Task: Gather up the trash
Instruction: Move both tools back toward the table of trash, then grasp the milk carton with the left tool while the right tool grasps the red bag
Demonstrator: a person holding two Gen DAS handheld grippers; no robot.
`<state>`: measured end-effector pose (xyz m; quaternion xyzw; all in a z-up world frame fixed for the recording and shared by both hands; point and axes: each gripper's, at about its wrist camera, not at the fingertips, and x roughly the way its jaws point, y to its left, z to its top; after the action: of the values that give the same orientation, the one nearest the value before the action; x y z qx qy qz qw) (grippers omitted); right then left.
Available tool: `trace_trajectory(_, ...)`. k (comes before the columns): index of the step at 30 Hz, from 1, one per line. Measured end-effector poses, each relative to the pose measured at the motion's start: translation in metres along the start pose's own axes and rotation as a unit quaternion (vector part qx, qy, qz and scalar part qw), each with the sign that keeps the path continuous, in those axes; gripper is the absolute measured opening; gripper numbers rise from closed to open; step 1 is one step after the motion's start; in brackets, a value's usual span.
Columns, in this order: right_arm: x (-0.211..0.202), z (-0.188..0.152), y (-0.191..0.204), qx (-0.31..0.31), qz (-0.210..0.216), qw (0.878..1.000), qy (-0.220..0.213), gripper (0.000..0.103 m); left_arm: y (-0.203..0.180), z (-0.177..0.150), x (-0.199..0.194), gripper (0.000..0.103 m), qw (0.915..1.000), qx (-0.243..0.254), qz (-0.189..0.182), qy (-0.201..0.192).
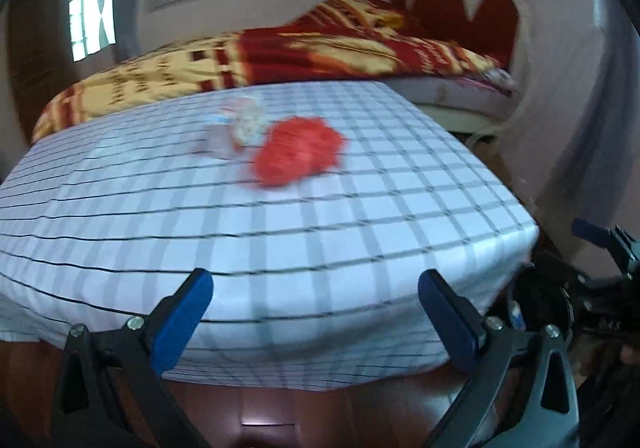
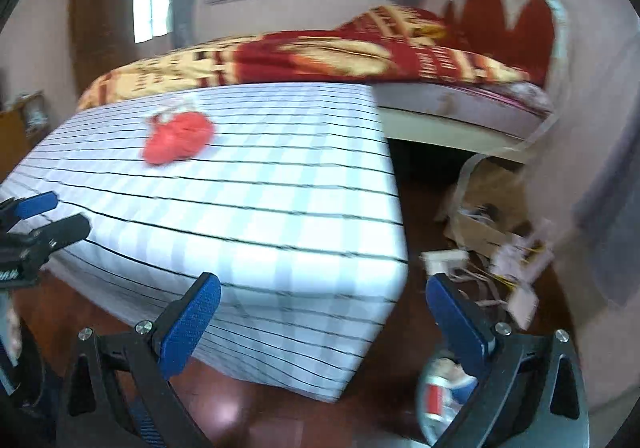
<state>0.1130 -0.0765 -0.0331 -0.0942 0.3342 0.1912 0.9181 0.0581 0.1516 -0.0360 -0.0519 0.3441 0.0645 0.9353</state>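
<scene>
A crumpled red bag [image 1: 298, 152] lies on the checked tablecloth [image 1: 280, 240], with a clear crumpled plastic wrapper [image 1: 240, 126] just behind it on the left. My left gripper [image 1: 316, 312] is open and empty, low at the table's near edge, well short of the trash. My right gripper [image 2: 324, 312] is open and empty, off the table's near right corner above the floor. The red bag [image 2: 178, 140] and wrapper [image 2: 172, 108] show far left in the right wrist view. The left gripper [image 2: 44, 216] appears at that view's left edge.
A bed with a red and yellow blanket [image 1: 280, 56] stands behind the table. On the dark floor to the right lie a cardboard box [image 2: 488, 216], papers and wires [image 2: 516, 268]. A round container with packaging inside [image 2: 444, 396] sits on the floor under my right gripper.
</scene>
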Motion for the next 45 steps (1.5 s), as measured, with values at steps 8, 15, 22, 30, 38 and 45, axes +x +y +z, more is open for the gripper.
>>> trace_trajectory(8,0.031,0.047,0.065,-0.024,0.043,0.999,0.014,0.103,0.062,0.017,0.003,0.103,0.9978,-0.037,0.051,-0.02)
trace_trajectory(15,0.062,0.081,0.115,-0.052,0.071,0.996,0.01,0.103,0.106,0.025,0.015,0.103,0.9947,-0.074,0.069,-0.019)
trace_trajectory(22,0.112,0.103,0.146,-0.055,0.081,0.995,0.037,0.103,0.128,0.03,0.039,0.103,0.9942,-0.08,0.072,-0.001)
trace_trajectory(30,0.17,0.125,0.167,-0.053,0.101,0.99,0.079,0.088,0.146,0.032,0.058,0.103,0.9927,-0.097,0.071,0.011)
trace_trajectory(38,0.198,0.146,0.124,-0.031,0.065,0.993,0.093,0.078,0.138,0.044,0.079,0.103,0.9947,-0.082,0.06,0.02)
trace_trajectory(45,0.201,0.155,0.082,0.011,0.07,0.994,0.084,0.078,0.121,0.069,0.099,0.103,0.9966,-0.065,0.044,0.023)
